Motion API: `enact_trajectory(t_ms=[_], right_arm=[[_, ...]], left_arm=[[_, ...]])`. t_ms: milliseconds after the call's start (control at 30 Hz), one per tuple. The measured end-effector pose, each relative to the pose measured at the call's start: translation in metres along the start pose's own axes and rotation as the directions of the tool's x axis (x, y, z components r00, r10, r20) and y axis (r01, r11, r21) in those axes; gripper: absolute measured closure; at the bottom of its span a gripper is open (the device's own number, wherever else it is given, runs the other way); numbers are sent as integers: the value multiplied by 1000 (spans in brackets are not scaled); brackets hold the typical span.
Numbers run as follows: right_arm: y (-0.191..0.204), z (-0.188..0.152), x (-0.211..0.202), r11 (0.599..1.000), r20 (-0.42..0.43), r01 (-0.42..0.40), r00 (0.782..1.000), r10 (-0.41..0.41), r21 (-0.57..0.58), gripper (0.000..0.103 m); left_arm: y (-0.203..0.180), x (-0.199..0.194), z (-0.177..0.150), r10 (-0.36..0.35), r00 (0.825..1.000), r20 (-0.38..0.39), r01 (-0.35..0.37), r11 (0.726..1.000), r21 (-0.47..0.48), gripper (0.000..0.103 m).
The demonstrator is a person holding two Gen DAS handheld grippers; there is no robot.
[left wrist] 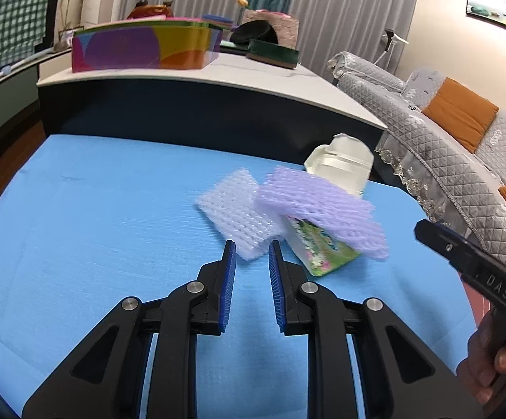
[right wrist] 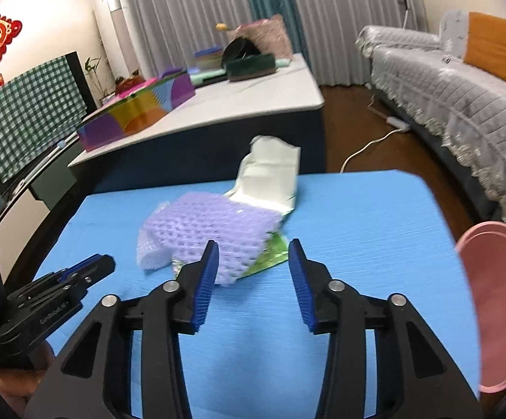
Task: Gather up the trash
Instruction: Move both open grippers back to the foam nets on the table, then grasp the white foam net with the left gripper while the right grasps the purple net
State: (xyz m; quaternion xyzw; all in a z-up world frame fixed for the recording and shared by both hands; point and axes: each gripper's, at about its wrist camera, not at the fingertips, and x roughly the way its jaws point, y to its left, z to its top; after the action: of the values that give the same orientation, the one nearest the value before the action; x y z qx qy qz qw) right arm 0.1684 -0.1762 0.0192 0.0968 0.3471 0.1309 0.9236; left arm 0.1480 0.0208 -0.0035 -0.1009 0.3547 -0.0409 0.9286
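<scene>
Both tongs, left gripper (left wrist: pixel 252 244) and right gripper (right wrist: pixel 253 244), are spread and hold nothing. The purple foam net (right wrist: pixel 204 230) on the carton (right wrist: pixel 268 178) looks soft and light; pinch its near edge.

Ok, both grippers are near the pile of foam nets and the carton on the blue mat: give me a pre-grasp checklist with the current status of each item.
1. Right gripper open, holding nothing: ok.
2. Left gripper open, holding nothing: ok.
3. Purple foam net lies on top of the pile, reachable from above: ok.
4. Green carton free to lift: not ok, the purple net covers part of it.
5. White foam net just ahead of the left fingertips: ok.
6. Pink bin in view at the mat's right edge: ok; inside hidden, cannot tell.
</scene>
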Motion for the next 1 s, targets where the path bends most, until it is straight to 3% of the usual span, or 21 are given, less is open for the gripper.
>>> enact_trajectory(t_ms=[67, 100, 133, 367, 400, 500, 600, 667, 733, 1000], right_arm=[[-1, 1, 13, 999, -33, -26, 999, 27, 30, 58], [-1, 1, 19, 998, -48, -37, 998, 39, 48, 58], [-2, 1, 25, 997, -63, -46, 997, 50, 68, 58], [-8, -4, 52, 988, -139, -73, 986, 92, 134, 54], [-7, -4, 53, 989, -143, -77, 985, 95, 129, 54], [-3, -5, 54, 989, -151, -96, 982, 113, 115, 56], [1, -6, 51, 990, -150, -110, 981, 122, 87, 73], [3, -5, 47, 991, -142, -111, 983, 121, 71, 91], [5, -3, 41, 993, -118, -107, 987, 113, 51, 98], [4, 7, 3, 995, -21, -103, 994, 103, 9, 101]], left_arm=[[1, 9, 1, -3, 1000, -13, 3, 1000, 2, 76], [0, 15, 1, -5, 1000, -30, 5, 1000, 9, 66], [0, 21, 1, -7, 999, -48, 8, 1000, 14, 63], [5, 47, 2, 21, 994, -110, -23, 1000, -17, 63], [6, 47, 3, 17, 994, -107, -20, 1000, -25, 64], [2, 49, 3, 6, 994, -106, -8, 1000, -23, 84], [-4, 48, 2, 5, 995, -101, -5, 1000, -1, 92], [-6, 44, 2, 14, 996, -92, -13, 1000, 10, 94], [-5, 39, 3, 20, 996, -83, -19, 1000, 11, 96], [-4, 13, 7, 26, 999, -39, -25, 1000, 11, 97]])
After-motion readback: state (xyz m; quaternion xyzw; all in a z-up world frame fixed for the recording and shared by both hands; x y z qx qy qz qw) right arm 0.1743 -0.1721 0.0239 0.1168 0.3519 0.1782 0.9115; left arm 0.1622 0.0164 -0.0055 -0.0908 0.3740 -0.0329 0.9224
